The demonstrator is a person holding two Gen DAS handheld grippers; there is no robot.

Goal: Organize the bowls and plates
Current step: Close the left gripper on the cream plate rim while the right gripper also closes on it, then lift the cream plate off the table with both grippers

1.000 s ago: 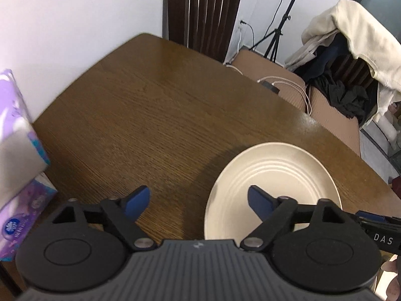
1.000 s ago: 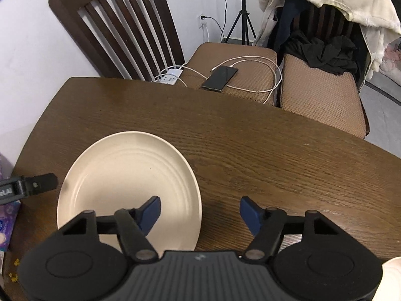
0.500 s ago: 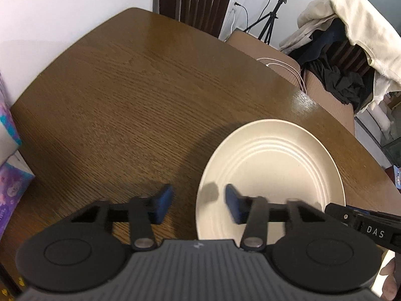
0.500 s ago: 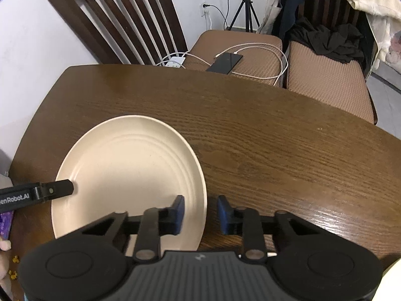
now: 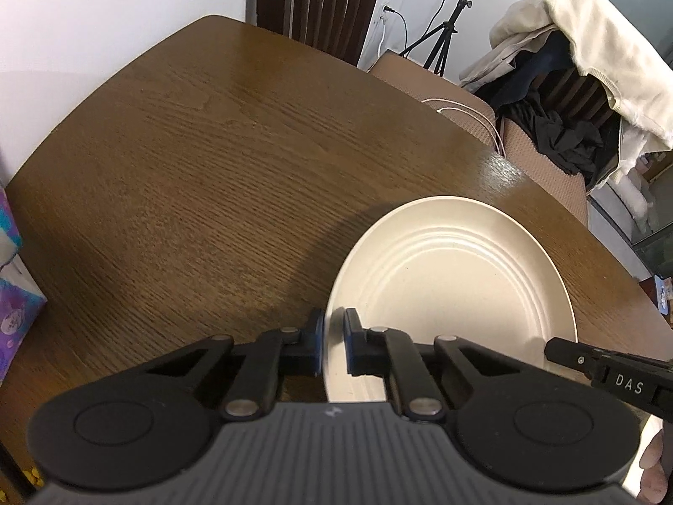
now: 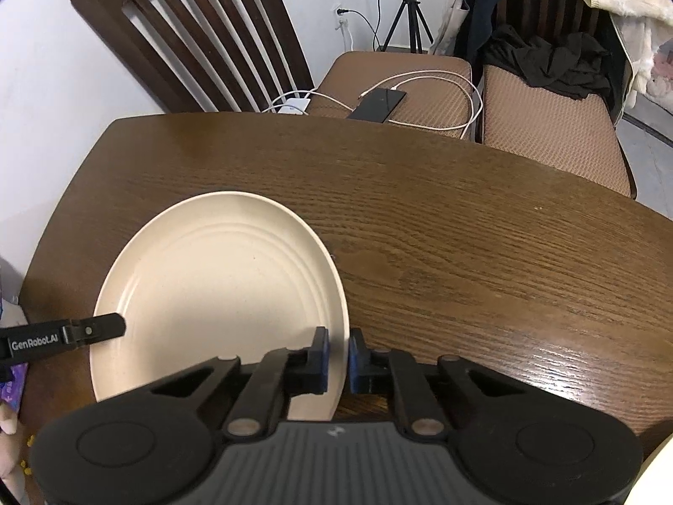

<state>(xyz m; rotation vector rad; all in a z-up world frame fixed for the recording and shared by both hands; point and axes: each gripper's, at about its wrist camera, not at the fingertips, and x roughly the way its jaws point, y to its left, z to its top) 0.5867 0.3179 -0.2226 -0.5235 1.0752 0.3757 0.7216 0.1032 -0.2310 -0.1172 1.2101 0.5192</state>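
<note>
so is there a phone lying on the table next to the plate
No, the phone lies on a chair seat behind the table, not beside the plate.

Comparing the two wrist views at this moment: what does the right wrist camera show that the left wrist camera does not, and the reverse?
Only the right wrist view shows the phone and white charger on a chair seat, and the full slatted chair back. Only the left wrist view shows the purple tissue pack at the table's left edge. Both show the cream plate on the wooden table, with the left gripper and right gripper each shut on opposite rims, plus the tripod and clothes-draped chair.
</note>
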